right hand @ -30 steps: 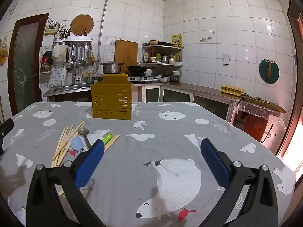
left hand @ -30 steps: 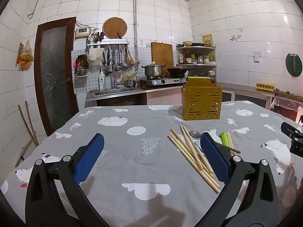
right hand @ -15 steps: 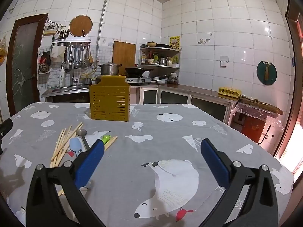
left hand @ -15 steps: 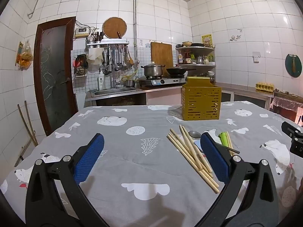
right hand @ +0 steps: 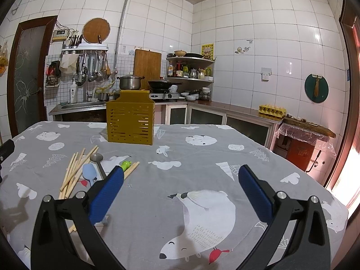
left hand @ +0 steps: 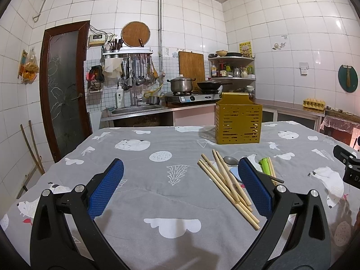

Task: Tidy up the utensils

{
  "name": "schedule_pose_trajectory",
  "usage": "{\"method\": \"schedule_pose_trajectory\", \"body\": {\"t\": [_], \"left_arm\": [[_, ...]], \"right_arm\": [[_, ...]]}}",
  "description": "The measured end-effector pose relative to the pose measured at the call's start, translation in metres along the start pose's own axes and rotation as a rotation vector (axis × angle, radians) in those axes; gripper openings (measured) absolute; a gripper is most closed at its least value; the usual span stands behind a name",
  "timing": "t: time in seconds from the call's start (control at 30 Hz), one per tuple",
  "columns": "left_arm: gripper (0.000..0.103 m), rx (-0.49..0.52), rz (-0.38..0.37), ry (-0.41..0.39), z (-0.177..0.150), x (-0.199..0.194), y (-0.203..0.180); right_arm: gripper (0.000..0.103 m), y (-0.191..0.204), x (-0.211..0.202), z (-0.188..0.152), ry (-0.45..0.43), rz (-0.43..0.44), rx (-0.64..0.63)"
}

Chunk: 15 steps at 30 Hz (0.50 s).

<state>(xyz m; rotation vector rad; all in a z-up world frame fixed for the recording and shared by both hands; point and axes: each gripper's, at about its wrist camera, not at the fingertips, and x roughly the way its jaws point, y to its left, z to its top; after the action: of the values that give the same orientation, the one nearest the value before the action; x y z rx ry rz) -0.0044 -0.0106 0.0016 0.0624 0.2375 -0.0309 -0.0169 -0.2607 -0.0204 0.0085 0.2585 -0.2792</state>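
Observation:
A yellow slotted utensil holder (left hand: 238, 123) stands upright at the far side of the table; it also shows in the right wrist view (right hand: 130, 123). Several wooden chopsticks (left hand: 225, 180) lie loose in front of it, with a metal spoon (left hand: 230, 160), a light blue spoon (right hand: 89, 173) and a green-handled utensil (left hand: 265, 166) beside them. My left gripper (left hand: 180, 186) is open and empty, above the cloth left of the chopsticks. My right gripper (right hand: 181, 191) is open and empty, right of the pile.
The table carries a grey cloth (left hand: 157, 171) with white animal prints. Behind it are a sink counter (left hand: 135, 110), a stove with pot (left hand: 182, 85) and wok, and a counter with an egg tray (right hand: 272, 110) on the right. A door (left hand: 63, 85) is at the left.
Both grippers have drifted slightly back and up, so the holder and utensils look a little farther away. Both stay open. Nothing on the table has moved.

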Motion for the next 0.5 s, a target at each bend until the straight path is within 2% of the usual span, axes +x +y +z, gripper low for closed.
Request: {"method": "schedule_pose_trajectory", "body": {"t": [0.5], "left_arm": [[0.098,-0.003,0.000,0.000,-0.0005,-0.0021,0.0045]], "right_arm": [[0.099,-0.0001,0.0005,0.0003,0.001,-0.005,0.005]]}}
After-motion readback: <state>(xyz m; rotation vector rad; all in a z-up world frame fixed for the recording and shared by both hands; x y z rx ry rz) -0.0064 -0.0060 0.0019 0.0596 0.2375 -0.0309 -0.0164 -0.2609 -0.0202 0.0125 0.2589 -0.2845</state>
